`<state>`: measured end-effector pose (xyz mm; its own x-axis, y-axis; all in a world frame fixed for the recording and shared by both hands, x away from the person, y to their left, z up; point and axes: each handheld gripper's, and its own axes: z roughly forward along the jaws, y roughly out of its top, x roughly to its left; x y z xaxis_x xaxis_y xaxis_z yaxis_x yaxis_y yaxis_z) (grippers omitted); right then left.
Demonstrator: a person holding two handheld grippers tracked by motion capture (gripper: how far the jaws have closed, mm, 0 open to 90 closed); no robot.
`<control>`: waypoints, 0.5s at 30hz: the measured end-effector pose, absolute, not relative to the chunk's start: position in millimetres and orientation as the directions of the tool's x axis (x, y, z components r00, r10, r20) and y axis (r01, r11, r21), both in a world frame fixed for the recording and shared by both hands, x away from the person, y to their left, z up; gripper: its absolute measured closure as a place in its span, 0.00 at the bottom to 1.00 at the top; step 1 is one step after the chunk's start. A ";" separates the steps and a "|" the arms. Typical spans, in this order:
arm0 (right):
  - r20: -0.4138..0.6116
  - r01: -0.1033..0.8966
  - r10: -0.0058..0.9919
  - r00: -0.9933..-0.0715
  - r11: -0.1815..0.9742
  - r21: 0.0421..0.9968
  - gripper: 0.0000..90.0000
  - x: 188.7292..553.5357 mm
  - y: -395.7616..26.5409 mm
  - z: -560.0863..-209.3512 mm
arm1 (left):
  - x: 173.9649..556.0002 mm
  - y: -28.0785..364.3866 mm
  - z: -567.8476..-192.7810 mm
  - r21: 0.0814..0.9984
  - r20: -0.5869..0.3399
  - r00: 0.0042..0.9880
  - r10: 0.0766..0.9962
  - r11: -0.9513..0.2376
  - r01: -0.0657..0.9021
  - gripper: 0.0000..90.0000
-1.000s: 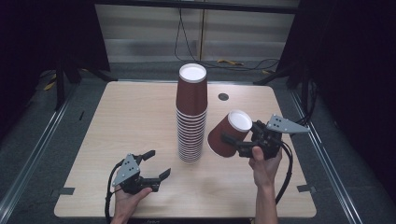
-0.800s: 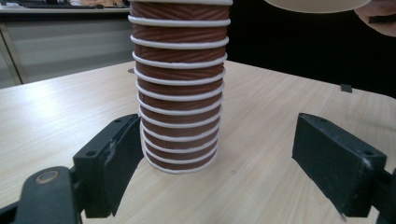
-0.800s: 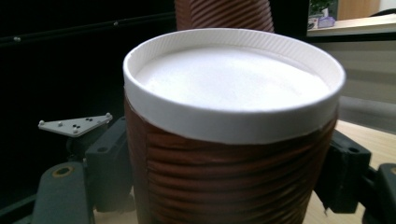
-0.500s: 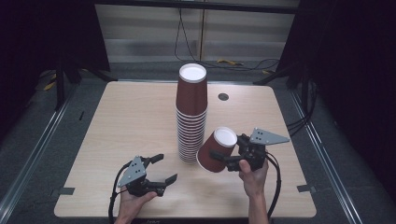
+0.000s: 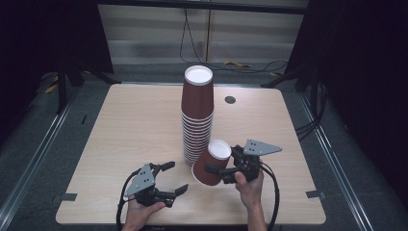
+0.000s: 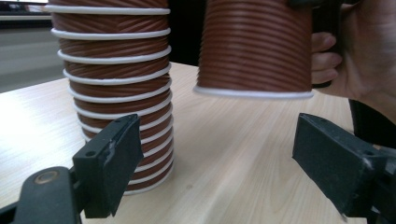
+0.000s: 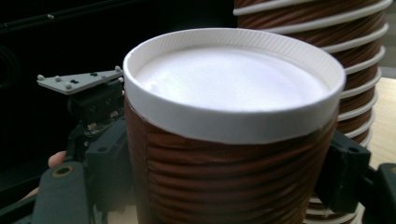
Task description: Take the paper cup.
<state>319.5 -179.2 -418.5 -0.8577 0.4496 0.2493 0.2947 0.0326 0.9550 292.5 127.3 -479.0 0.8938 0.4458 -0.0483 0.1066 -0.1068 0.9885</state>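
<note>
the single brown cup [image 5: 211, 166] sits upside down in the right gripper [image 5: 222, 172], white base up and tilted toward the tall stack of cups [image 5: 197, 115], just beside the stack's lower rings. in the right gripper view the two black jaws press on the ribbed sides of that cup [image 7: 233, 154] from left and right, so the gripper is pinching it. from the left gripper view its white rim [image 6: 254, 93] hangs clear above the wood, not touching the table [image 5: 125, 125], and a hand [image 6: 359, 51] wraps the gripper behind it.

the left gripper [image 5: 168, 178] lies low near the table's front edge, left of the held cup and apart from it. its jaws stand spread with nothing between them; in its own view the stack [image 6: 116, 93] rises behind the left pad and the held cup hangs above the gap.

the stack stands upright at the middle of the table. bare wood lies wide to its left and behind it, a narrower strip to its right. a small dark round fitting [image 5: 230, 99] is set in the tabletop near the far edge. the front edge is close under both hands.

no writing or brand can be read on the cups or the grippers.
</note>
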 end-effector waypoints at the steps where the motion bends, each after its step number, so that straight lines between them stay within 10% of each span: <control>1: 0.255 0.300 0.446 -0.858 0.032 0.953 0.23 320.1 -177.6 -420.6 | 292.4 126.7 -478.8 0.988 -0.044 0.896 0.443 -0.111 0.104 0.17; 15: 0.278 0.322 0.404 -0.871 0.042 0.946 0.23 322.2 -162.0 -435.0 | 290.4 111.1 -477.8 0.990 -0.025 0.916 0.400 -0.120 0.079 0.17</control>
